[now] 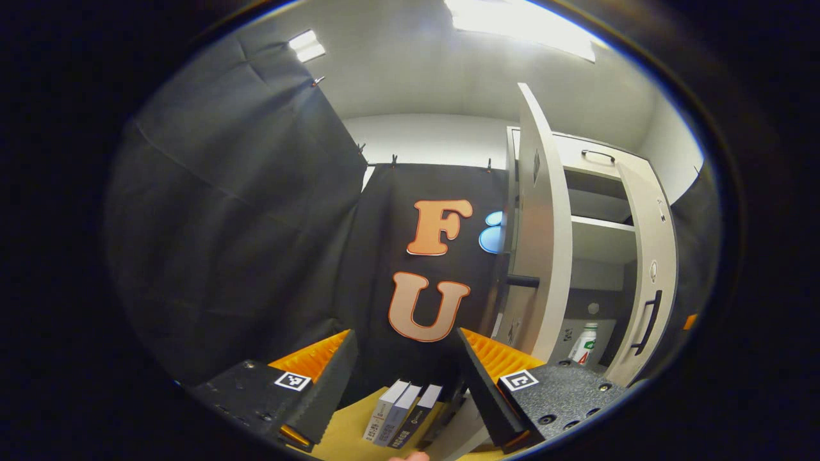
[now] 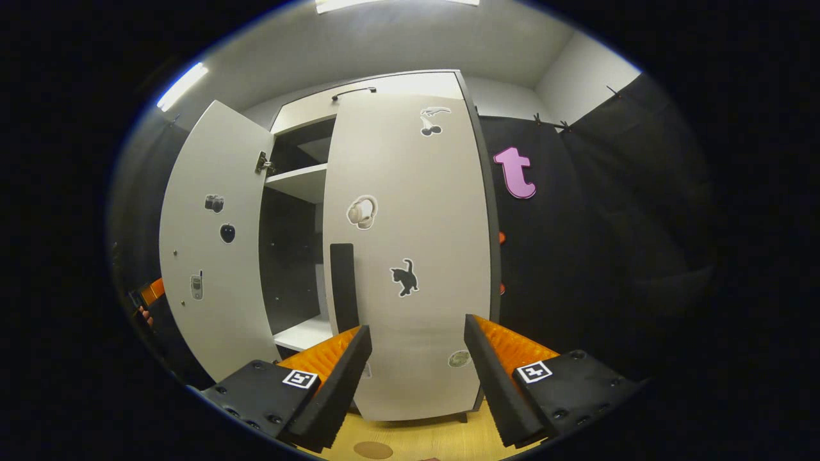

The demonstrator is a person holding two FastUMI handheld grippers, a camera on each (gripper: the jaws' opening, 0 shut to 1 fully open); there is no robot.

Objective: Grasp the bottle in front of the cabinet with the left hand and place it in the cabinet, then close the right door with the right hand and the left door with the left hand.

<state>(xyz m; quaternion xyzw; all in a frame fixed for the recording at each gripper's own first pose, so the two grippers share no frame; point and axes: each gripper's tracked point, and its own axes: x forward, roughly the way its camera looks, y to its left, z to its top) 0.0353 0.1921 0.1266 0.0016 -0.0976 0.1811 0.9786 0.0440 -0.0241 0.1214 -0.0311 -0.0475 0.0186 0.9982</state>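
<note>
A white bottle [image 1: 584, 344] with a green label stands inside the cabinet [image 1: 596, 192] on its low shelf. The left door [image 1: 541, 256] swings wide open and is seen edge-on in the left gripper view. The right door [image 2: 410, 256] covers the cabinet's right half, shut or nearly so; its black handle [image 2: 343, 282] is upright. My left gripper [image 1: 405, 336] is open and holds nothing, left of the cabinet. My right gripper [image 2: 416, 325] is open and empty, close in front of the right door. The left door [image 2: 214, 243] also stands open in the right gripper view.
Several small boxes [image 1: 400, 419] stand side by side on the wooden table [image 1: 346, 435] below my left gripper. Black cloth walls the booth on the left and behind. An upper shelf [image 2: 301, 182] shows through the cabinet's open left half.
</note>
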